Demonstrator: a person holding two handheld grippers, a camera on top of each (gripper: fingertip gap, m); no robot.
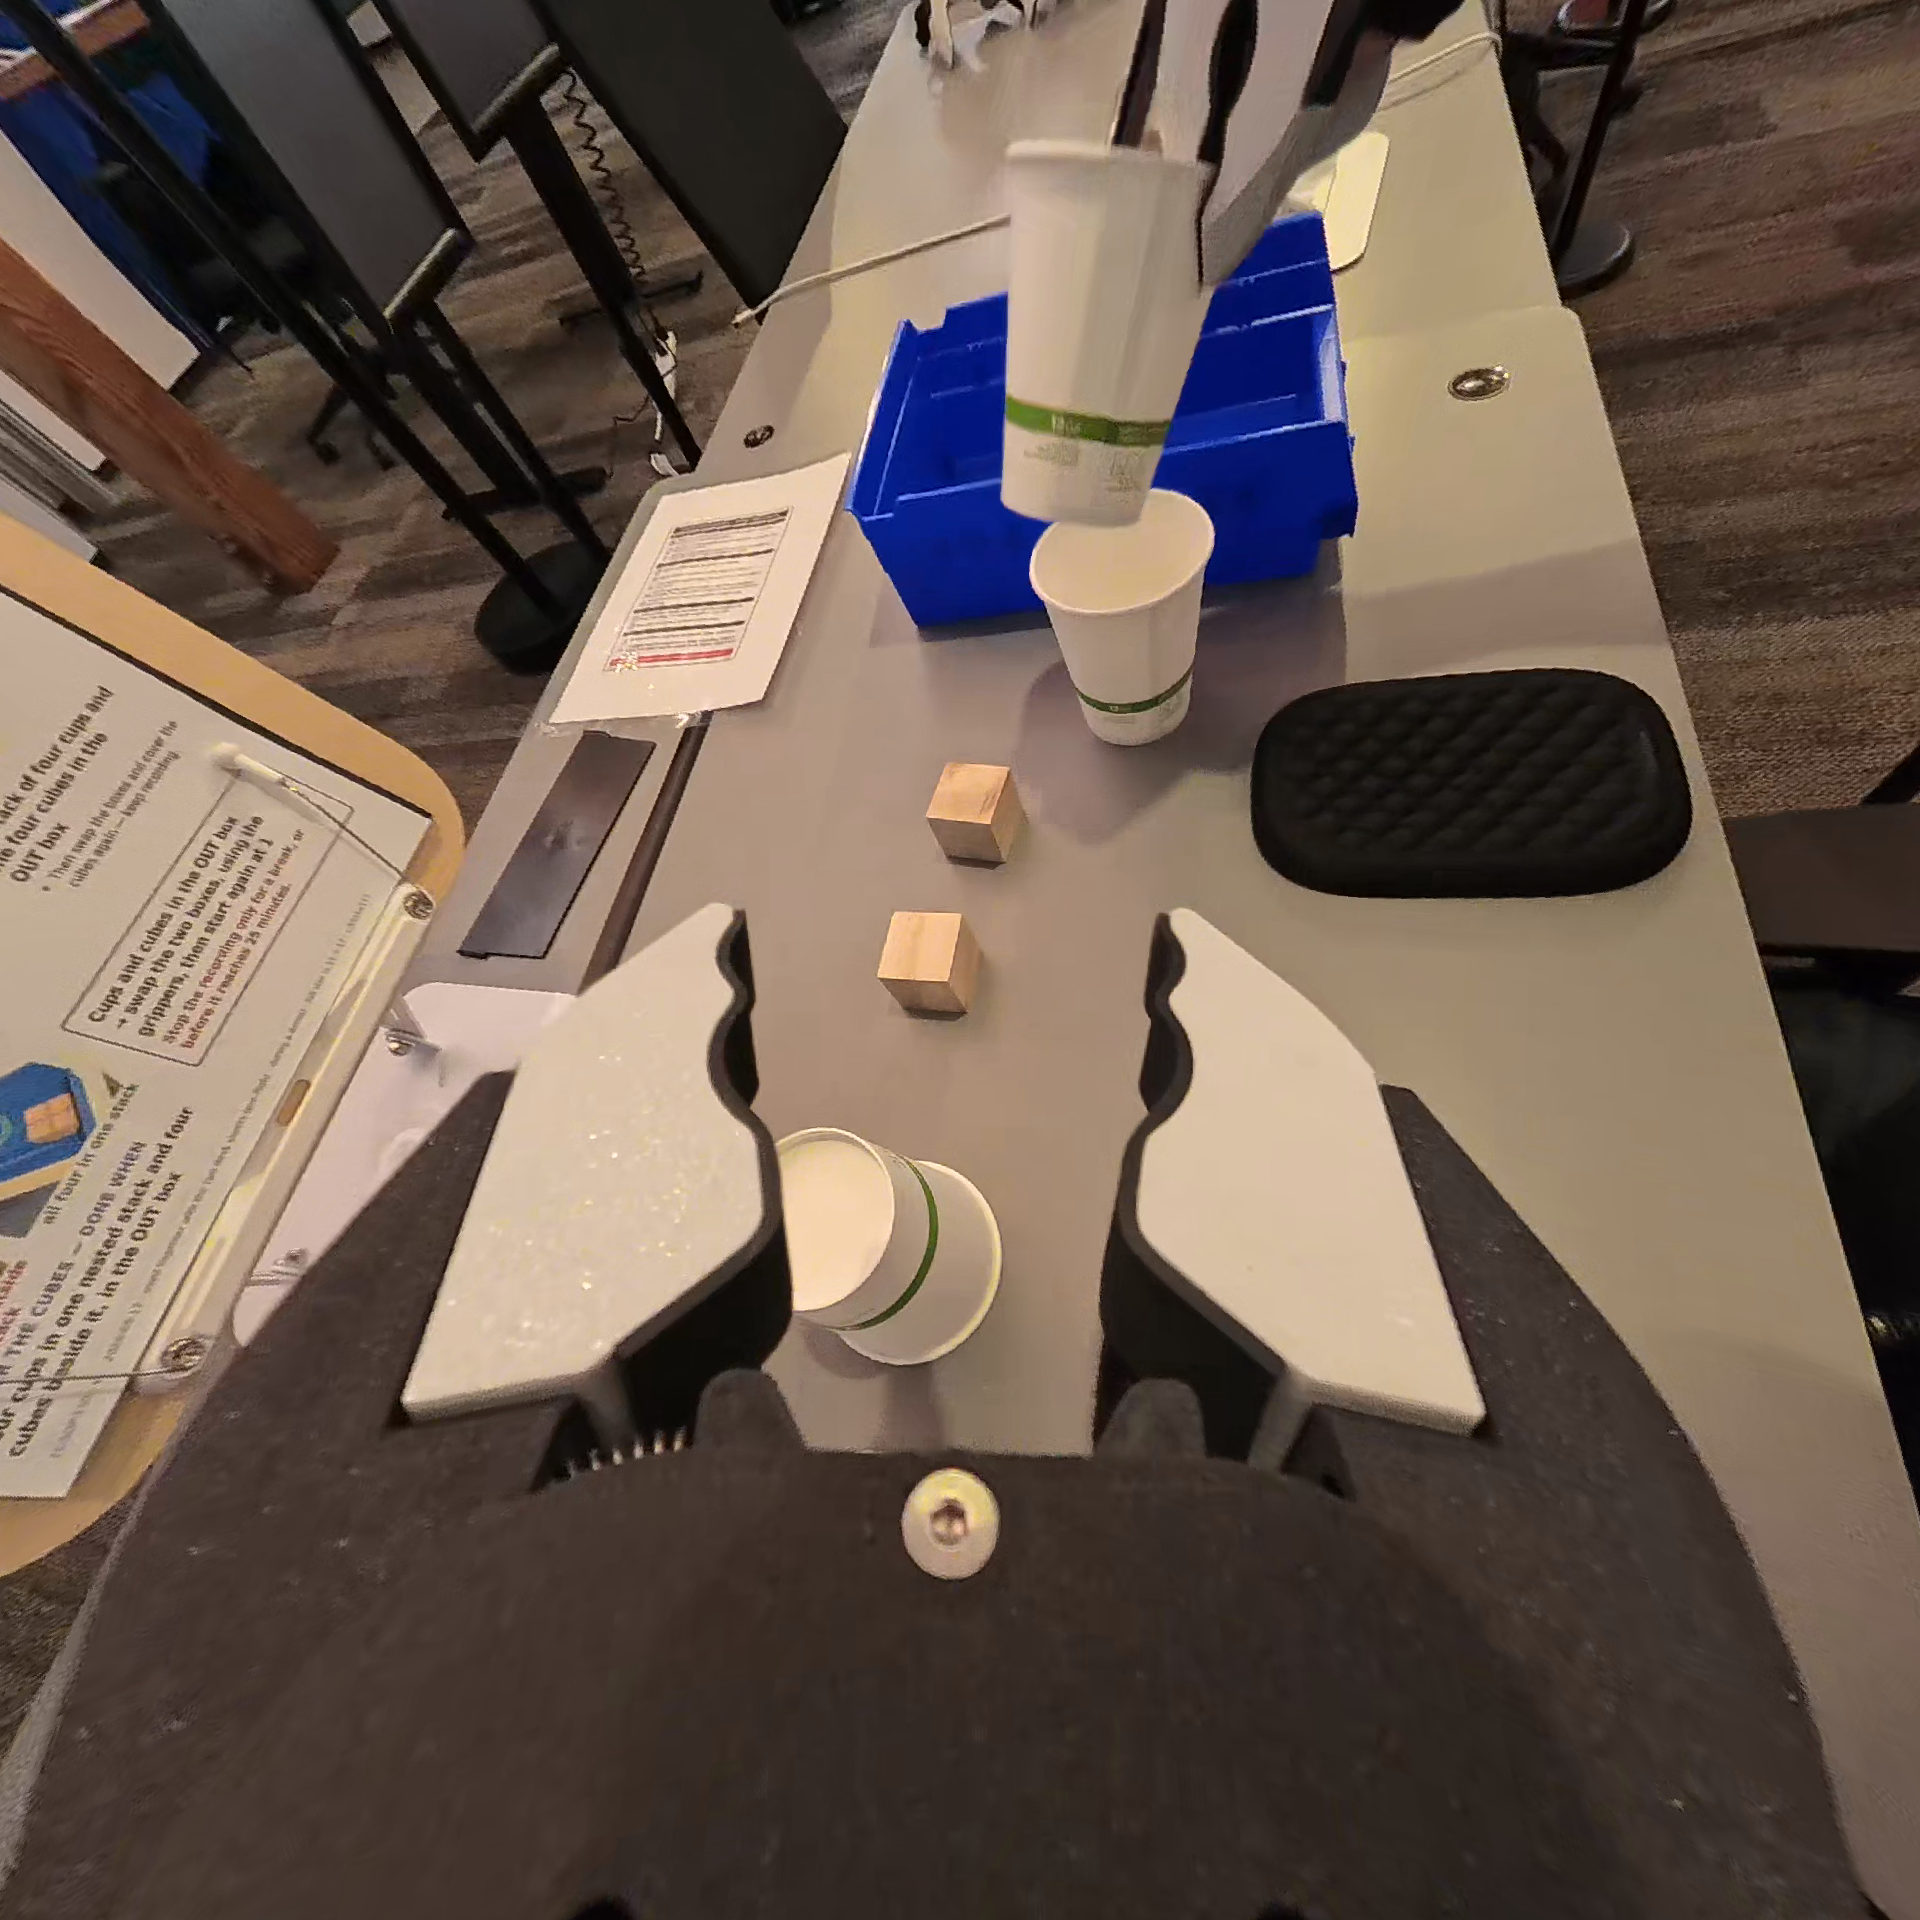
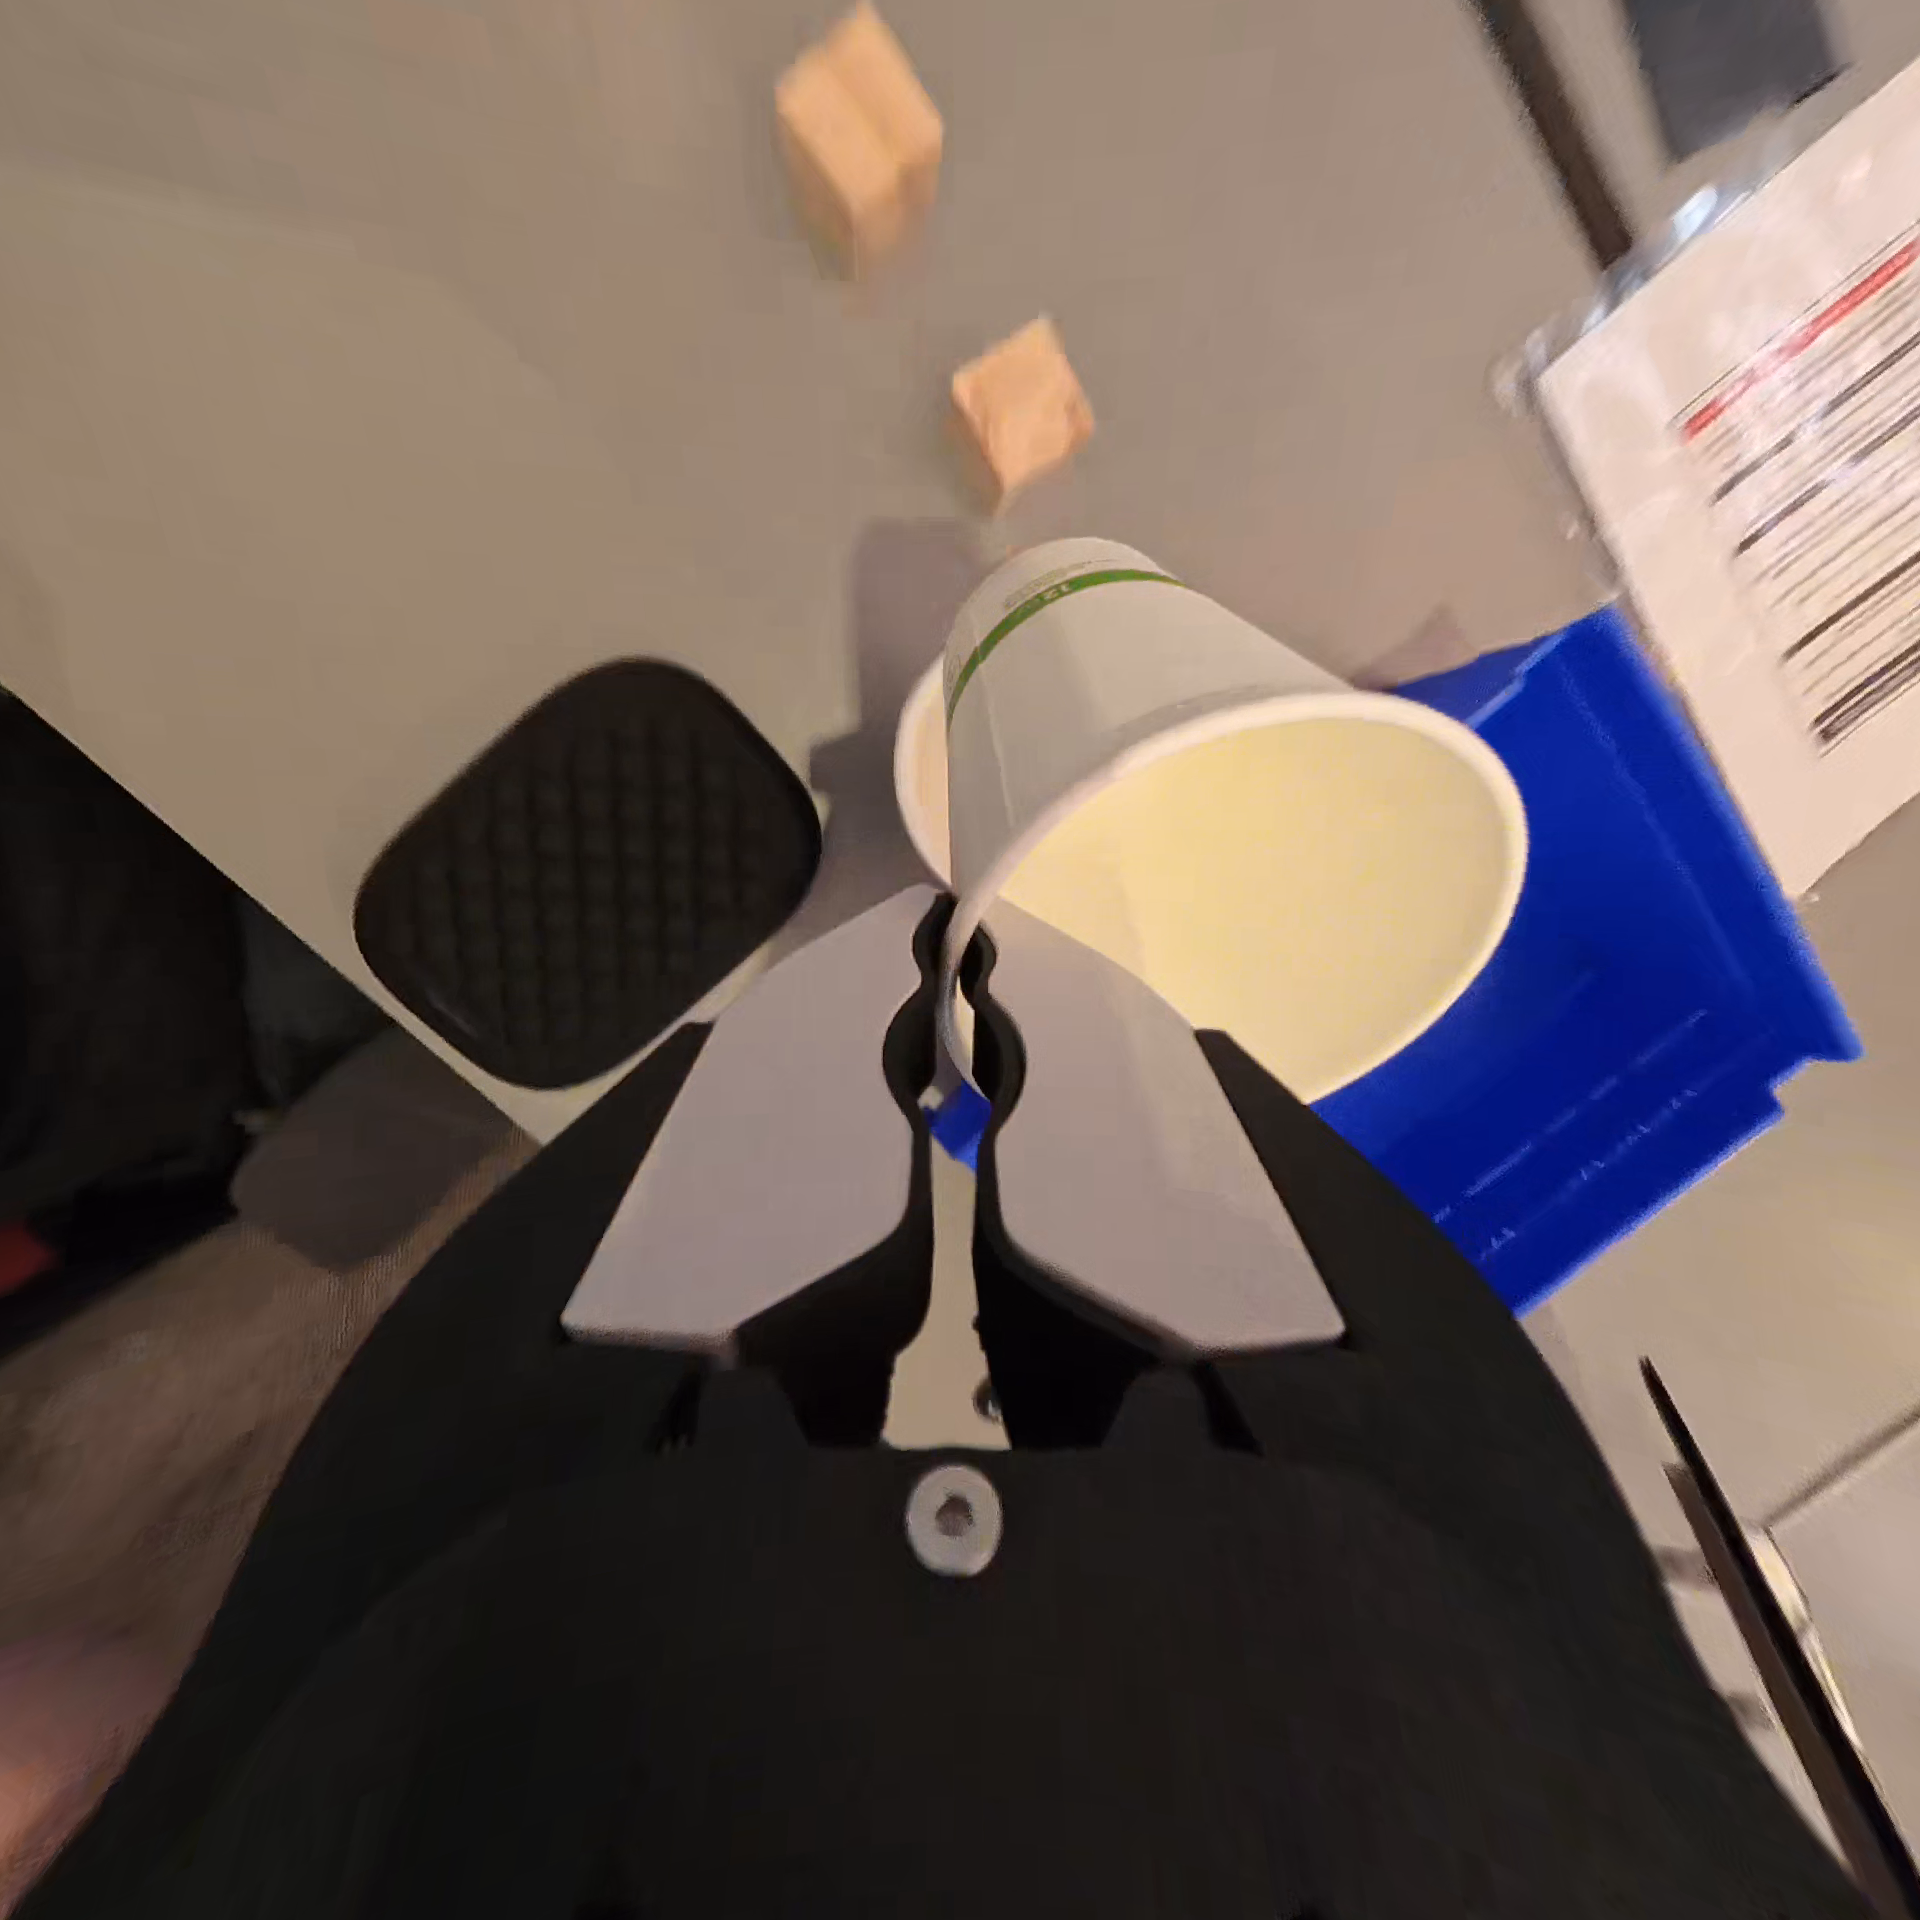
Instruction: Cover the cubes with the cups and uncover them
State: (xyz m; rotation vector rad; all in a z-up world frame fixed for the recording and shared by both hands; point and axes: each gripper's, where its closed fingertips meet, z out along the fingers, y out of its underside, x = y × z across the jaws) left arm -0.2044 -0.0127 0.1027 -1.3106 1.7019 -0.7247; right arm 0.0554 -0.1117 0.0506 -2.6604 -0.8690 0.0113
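Right wrist view: right tool (image 2: 951,940) pinches a cup (image 2: 1195,790) by its rim; left tool (image 1: 951,997) spread wide over an upturned cup (image 1: 894,1247).

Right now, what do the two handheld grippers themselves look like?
Both match: the left gripper and right gripper have a black, matte body, two flat white finger plates with wavy black inner edges, and a silver hex bolt centred behind them. No cables or sleeves show.

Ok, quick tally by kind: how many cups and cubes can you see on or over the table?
Cups: 3 (held, upright, inverted)
Wooden cubes: 2 (far, near)
Total: 5
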